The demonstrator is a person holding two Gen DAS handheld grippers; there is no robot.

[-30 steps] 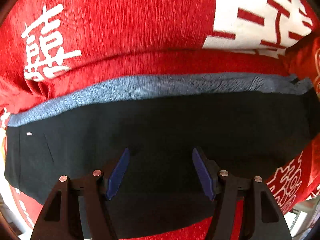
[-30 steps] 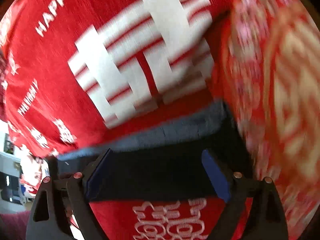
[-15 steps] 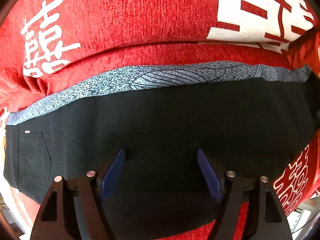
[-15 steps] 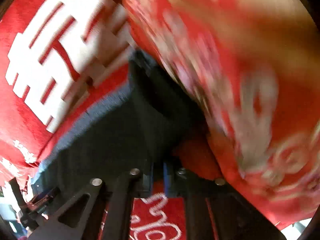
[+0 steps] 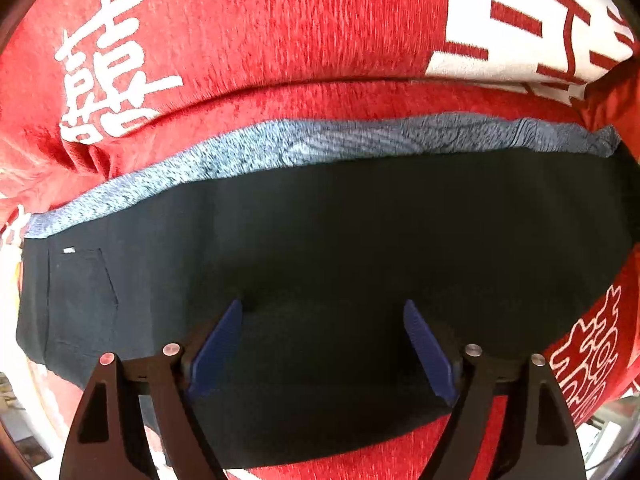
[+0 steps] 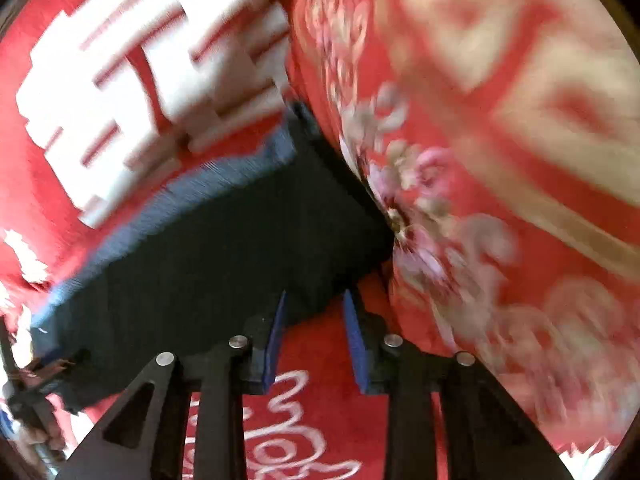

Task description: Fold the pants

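The black pants (image 5: pixel 340 240) lie flat across a red blanket, with a blue-grey layer (image 5: pixel 280 144) showing along their far edge and a back pocket (image 5: pixel 80 292) at the left. My left gripper (image 5: pixel 322 312) is open, its blue pads just above the pants' near middle. In the right wrist view the pants (image 6: pixel 224 248) end at a corner near my right gripper (image 6: pixel 314 300), whose jaws stand partly open around that corner without pinching it. The view is blurred.
A red blanket with white characters (image 5: pixel 240 32) covers the surface under the pants. A red patterned pillow or cushion (image 6: pixel 500 160) sits against the pants' right end. Clutter shows past the blanket's edge at the lower left (image 6: pixel 28 380).
My right gripper was open, shut half a second ago, and has now opened partway at the pants' corner. My left gripper stayed open and came slightly closer to the pants.
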